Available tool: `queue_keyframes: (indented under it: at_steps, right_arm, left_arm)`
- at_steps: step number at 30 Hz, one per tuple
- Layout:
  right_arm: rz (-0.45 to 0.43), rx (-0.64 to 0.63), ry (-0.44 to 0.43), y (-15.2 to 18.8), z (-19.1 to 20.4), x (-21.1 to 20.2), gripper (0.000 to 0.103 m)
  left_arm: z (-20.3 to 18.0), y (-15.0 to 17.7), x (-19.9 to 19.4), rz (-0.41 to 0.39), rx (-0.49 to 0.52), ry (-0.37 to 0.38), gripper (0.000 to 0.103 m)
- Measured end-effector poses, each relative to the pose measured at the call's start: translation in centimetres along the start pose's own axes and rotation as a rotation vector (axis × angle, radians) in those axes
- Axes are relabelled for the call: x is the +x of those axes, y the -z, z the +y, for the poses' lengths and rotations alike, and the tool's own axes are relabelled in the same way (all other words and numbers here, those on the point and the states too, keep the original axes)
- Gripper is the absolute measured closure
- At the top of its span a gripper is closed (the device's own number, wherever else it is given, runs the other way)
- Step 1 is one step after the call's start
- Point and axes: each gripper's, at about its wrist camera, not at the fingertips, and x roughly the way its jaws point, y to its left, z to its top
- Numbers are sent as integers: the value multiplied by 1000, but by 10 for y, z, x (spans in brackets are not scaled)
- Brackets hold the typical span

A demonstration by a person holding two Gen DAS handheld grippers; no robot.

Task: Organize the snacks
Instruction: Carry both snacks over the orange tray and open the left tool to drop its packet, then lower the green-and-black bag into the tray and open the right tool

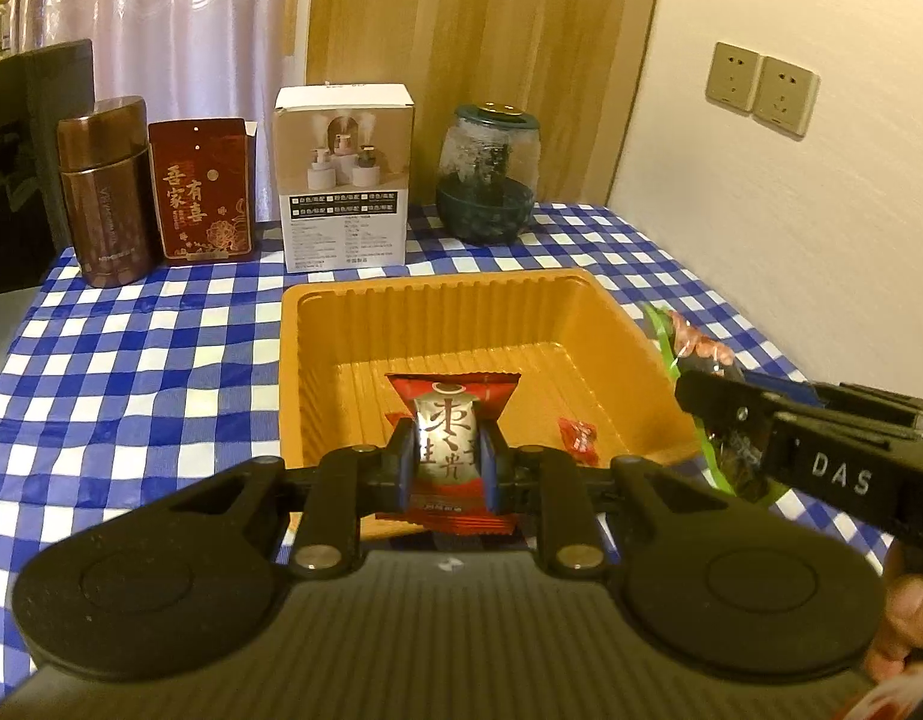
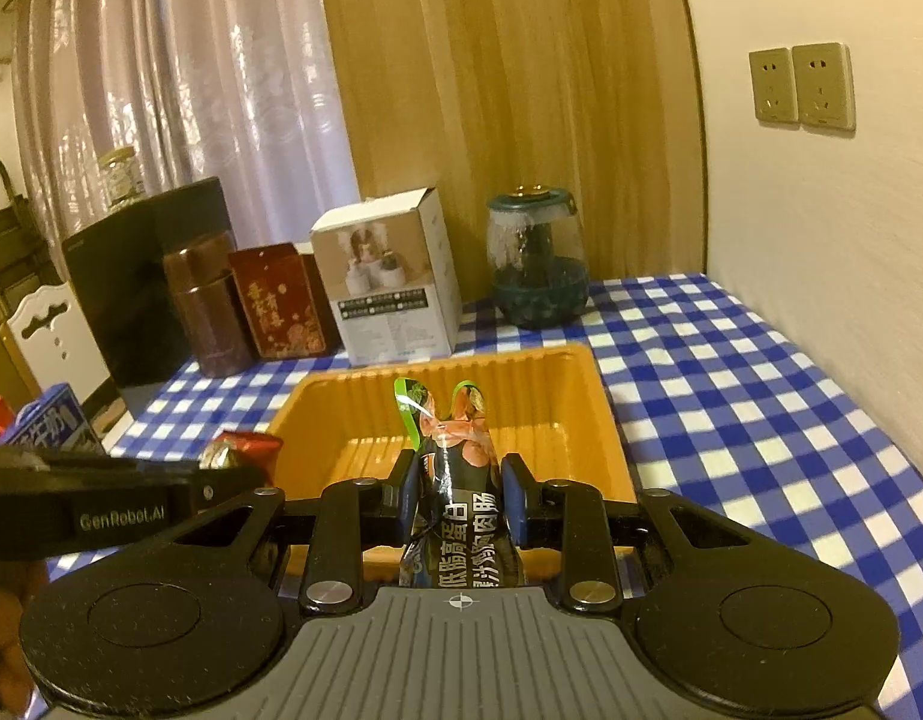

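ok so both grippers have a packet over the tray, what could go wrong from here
1. The left gripper and right gripper are close together at the orange tray; they might collide.
2. The long sausage packet stands tall in the right jaws; released so, it may catch the tray wall or fall outside.
3. The red date snack packet could land on the small red candy.
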Motion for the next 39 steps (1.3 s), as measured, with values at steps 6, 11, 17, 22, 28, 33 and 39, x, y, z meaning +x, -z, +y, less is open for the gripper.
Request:
queue_keyframes:
  at_steps: [6,11,17,22,28,33,39]
  right_arm:
    - [11,31,12,-9,-10,27,73]
    - [13,46,14,-12,-13,44,73]
    - [25,56,11,-14,-12,64,73]
    - [36,64,6,-15,-13,78,73]
    - [53,68,11,-13,-16,91,73]
    - [65,88,10,-10,-20,95,73]
    - [56,118,-3,-12,-21,93,73]
  left_arm:
    - [12,-10,21,-3,-20,-12,83]
    - [19,-16,35,-2,-40,-14,83]
    - [25,-19,52,13,-55,-9,83]
    - [27,-18,60,26,-53,-9,83]
    - [28,-19,70,26,-56,-18,76]
    - [33,-19,70,30,-78,-24,72]
    - [35,-21,65,17,-88,-31,71]
